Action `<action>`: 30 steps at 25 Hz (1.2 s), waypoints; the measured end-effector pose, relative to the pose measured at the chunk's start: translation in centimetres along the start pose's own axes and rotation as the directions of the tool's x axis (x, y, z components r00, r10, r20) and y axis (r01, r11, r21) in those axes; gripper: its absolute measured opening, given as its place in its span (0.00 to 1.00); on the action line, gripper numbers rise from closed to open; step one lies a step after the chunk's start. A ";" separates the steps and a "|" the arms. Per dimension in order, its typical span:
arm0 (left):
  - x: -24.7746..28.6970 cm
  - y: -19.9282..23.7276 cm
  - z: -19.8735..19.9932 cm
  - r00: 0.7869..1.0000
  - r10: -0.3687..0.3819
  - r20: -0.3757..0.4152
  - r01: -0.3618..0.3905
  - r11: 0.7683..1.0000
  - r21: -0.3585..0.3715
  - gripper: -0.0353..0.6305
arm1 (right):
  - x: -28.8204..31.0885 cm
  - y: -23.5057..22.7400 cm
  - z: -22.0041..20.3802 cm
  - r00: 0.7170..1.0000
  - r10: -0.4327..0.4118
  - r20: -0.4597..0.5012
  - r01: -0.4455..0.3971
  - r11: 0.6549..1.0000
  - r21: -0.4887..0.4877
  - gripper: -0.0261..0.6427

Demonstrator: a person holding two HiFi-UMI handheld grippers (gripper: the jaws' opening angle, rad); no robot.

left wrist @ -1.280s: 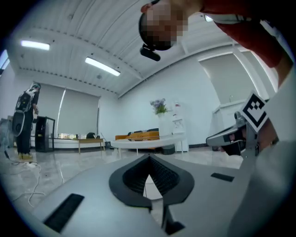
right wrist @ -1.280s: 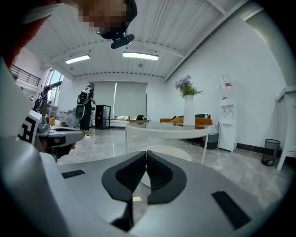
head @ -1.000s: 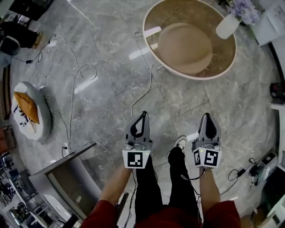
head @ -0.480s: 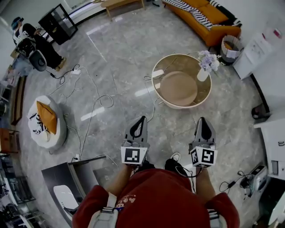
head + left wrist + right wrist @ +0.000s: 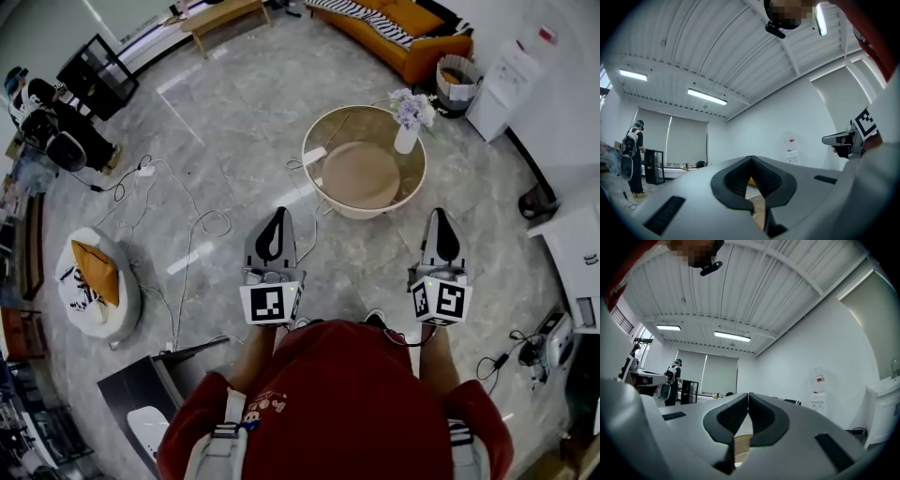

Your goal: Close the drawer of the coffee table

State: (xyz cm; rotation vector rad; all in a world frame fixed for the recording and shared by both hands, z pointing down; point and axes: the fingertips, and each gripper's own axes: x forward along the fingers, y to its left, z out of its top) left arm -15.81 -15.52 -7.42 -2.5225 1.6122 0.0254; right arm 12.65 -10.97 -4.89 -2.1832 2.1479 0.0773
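Observation:
The round coffee table (image 5: 330, 201) stands on the grey marble floor ahead of me, with a glass top, a beige disc under it and a white vase of flowers (image 5: 405, 137) at its far right. No drawer front shows from above. My left gripper (image 5: 278, 212) is held level in the air short of the table's near left side, its jaws shut on nothing. My right gripper (image 5: 441, 215) hangs level to the right of the table, also shut and empty. Both gripper views look across the room over closed fingertips, the left gripper (image 5: 751, 158) and the right gripper (image 5: 748, 394).
Loose cables (image 5: 202, 225) trail across the floor left of the table. A white pouf with an orange cushion (image 5: 94, 281) sits far left, a grey desk (image 5: 150, 384) lower left. An orange sofa (image 5: 412, 33), a bin (image 5: 457, 84) and a person (image 5: 47, 122) are farther off.
The head view has risen and the table now looks smaller and farther. Both grippers have come up with it and spread a little apart, still shut and empty.

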 end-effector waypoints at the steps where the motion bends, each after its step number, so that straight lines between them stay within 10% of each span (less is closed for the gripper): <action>1: -0.1 -0.1 -0.1 1.000 -0.006 -0.001 0.006 1.000 0.000 0.07 | -0.2 -0.1 0.0 1.000 -0.006 -0.001 0.006 1.000 0.000 0.07; 30: -3.7 0.3 -0.9 0.997 0.007 -0.083 -0.003 0.998 0.055 0.07 | -0.7 1.8 -0.5 0.998 0.052 -0.038 -0.053 0.998 -0.028 0.07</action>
